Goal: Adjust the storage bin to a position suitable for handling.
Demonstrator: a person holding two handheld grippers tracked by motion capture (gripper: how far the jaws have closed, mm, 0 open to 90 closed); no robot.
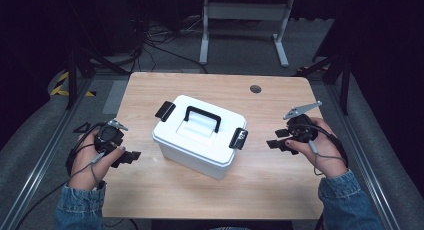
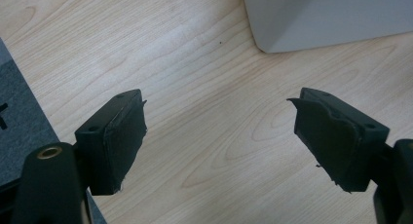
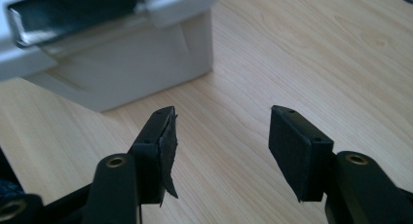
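A white box (image 1: 197, 137) with a closed lid sits near the middle of the wooden worktop (image 1: 270, 185), between the two tongs and turned at an angle to the worktop edges. The lid carries a black handle (image 1: 202, 117) on top and a black latch at each end: one latch (image 1: 165, 111) on the side of the left tongs, the other latch (image 1: 239, 138) on the side of the right tongs.

The left tongs (image 1: 129, 157) are held in the left hand (image 1: 92, 162) at the left worktop edge, jaws spread wide with nothing between them. The right tongs (image 1: 279, 140) are held in the right hand (image 1: 320, 145), near the right edge, also released and empty. Bare worktop lies between each set of tongs and the box, and a wide free strip runs in front of the box toward the person.

No brand, label or legible writing is visible on the box or the tongs.

The left gripper view shows the left tongs (image 2: 219, 136) over bare wood, a lower corner of the box (image 2: 331, 17) ahead to the right, and the worktop edge at far left. The right gripper view shows the right tongs (image 3: 221, 146) with the box (image 3: 122, 68) and its latch (image 3: 73, 12) just ahead to the left. The high view alone shows a small round hole (image 1: 255, 89) near the far edge.
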